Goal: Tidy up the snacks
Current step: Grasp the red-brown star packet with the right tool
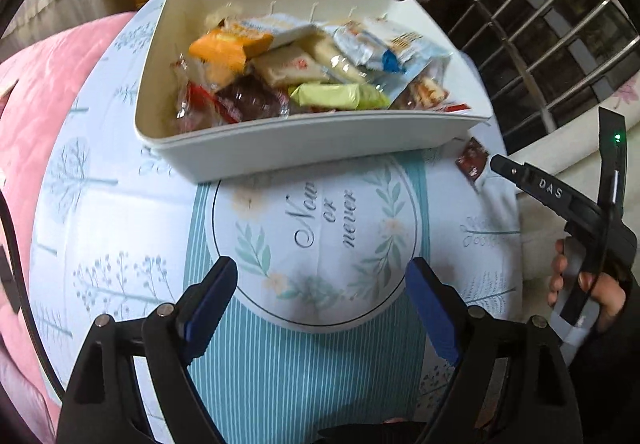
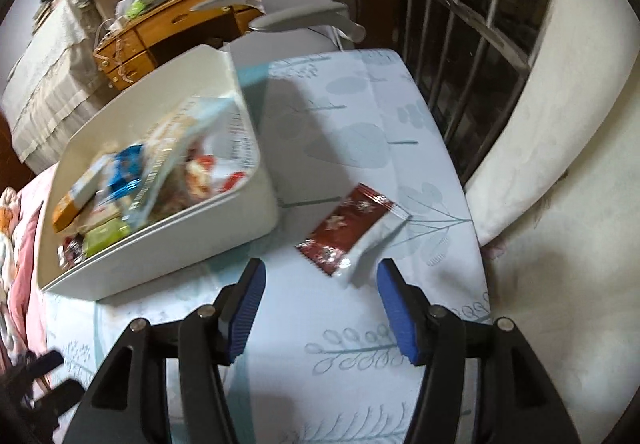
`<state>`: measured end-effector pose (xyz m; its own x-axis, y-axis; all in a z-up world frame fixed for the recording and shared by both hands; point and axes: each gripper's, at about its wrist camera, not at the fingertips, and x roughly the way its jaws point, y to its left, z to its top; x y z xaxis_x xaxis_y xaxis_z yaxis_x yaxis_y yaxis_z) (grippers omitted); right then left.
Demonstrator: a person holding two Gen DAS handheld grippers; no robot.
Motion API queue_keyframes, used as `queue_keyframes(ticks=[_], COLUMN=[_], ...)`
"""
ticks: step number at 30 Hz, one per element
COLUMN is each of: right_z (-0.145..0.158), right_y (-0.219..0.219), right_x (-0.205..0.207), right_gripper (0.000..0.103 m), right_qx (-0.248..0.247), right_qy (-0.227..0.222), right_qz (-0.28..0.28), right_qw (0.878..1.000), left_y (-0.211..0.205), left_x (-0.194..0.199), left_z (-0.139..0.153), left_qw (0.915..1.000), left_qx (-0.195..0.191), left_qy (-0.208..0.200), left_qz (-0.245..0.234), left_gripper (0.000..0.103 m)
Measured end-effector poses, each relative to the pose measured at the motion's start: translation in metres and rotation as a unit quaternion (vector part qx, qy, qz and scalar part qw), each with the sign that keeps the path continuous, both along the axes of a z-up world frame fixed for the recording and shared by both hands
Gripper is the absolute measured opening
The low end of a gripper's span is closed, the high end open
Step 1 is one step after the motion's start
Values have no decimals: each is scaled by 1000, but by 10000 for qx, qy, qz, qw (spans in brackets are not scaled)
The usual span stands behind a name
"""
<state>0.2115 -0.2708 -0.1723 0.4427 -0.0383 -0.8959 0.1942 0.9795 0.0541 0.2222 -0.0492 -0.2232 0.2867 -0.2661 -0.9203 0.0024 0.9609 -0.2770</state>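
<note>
Bin (image 1: 280,148): your snacks (image 1: 304,64) fill it.
Left gripper (image 1: 322,306): your jaws gape, empty.
Red packet (image 1: 472,162): beside bin.

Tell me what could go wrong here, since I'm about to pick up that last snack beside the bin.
The red snack packet lies flat on the tablecloth, so the right gripper's open fingers may pinch cloth too. It sits near the table's window-side edge; a nudge could push it off. The white bin looks heaped, so snacks might spill.
</note>
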Motion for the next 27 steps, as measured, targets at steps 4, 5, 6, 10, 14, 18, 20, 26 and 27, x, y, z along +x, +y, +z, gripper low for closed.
queue_keyframes(ticks=[4, 5, 6, 10, 14, 18, 20, 26, 27], right_z=[-20, -25, -28, -41, -47, -52, -53, -55, -55], right_y=[-13, -15, -17, -21, -21, -18, -17, -16, -16], right_x=[10, 12, 14, 20, 27, 32, 34, 37, 37], right_gripper=[58, 58, 58, 58, 58, 58, 58, 55, 53], right_qx=[-2, -13, -6, -5, -26, -192, -228, -296, -304], right_qy=[32, 37, 23, -25, -78, -81, -95, -40, -31], right_qz=[-180, -231, -269, -335, -261, -194, -178, -136, -127], right_qw=[9998, 9997, 9996, 9994, 9996, 9996, 9995, 9995, 9995], left_y=[-2, -2, -4, -7, -11, -13, -12, -8, -8], left_x=[4, 5, 7, 10, 12, 13, 13, 13, 13], left_z=[-6, -9, -11, -19, -26, -28, -28, -29, -28], left_qw=[9998, 9996, 9995, 9988, 9983, 9981, 9981, 9980, 9981], left_qx=[133, 163, 179, 248, 306, 331, 337, 305, 292], left_qy=[137, 180, 209, 344, 441, 454, 454, 449, 432], left_qz=[116, 145, 158, 241, 224, 245, 262, 330, 332], left_gripper=[85, 85, 85, 85, 85, 85, 85, 85, 85])
